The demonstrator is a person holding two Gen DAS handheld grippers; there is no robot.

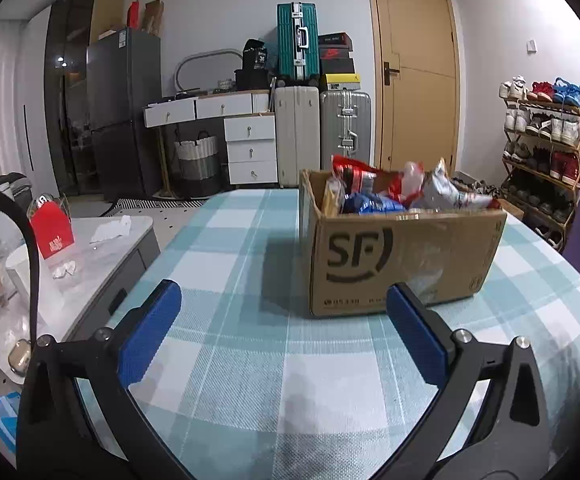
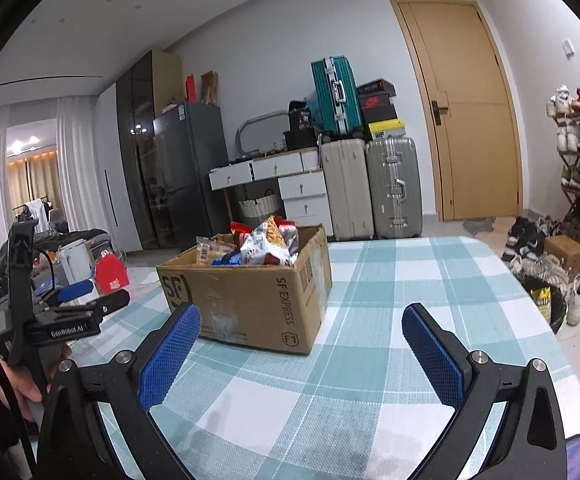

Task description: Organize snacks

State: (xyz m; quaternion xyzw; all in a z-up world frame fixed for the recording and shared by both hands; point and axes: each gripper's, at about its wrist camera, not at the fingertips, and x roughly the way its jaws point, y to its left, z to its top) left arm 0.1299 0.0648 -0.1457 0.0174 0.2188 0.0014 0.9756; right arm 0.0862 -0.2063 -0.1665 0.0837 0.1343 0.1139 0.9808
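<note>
A brown SF cardboard box stands open on the checked tablecloth. It holds several snack bags, red, blue and silver. My left gripper is open and empty, low over the cloth, just short of the box's near left corner. In the right wrist view the box sits ahead and to the left with its snack bags showing. My right gripper is open and empty, its left finger near the box's front face. The left gripper shows at the far left, held by a hand.
A low marble side table with a red carton, a cup and wrappers stands left of the table. Beyond are a fridge, drawers, suitcases, a door and a shoe rack. A bin sits right of the table.
</note>
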